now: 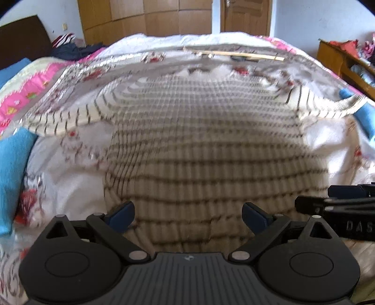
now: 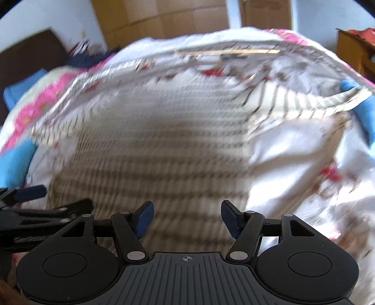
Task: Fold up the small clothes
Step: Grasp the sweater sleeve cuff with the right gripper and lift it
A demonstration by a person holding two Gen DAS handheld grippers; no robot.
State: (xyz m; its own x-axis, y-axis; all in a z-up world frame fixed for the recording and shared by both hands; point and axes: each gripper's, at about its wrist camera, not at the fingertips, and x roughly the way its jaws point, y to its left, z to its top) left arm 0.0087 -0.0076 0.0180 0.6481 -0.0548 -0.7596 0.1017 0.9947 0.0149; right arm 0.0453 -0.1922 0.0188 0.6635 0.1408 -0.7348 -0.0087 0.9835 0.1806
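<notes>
Bright daylight. Both views motion-blurred, right wrist worse. Soft shadow across striped cloth (image 1: 199, 145) near lens. Fisheye bends edges, dark corners.

The striped top (image 1: 201, 140) lies flat on the bed cover (image 1: 70, 178), straight ahead of the left gripper (image 1: 188, 217), with one sleeve spread to each side. The right gripper (image 2: 187, 219) is just beside the left one, on its right. A wooden stick (image 1: 234, 54) lies across the bed behind the top, and a wardrobe (image 1: 145, 18) stands beyond the bed.
</notes>
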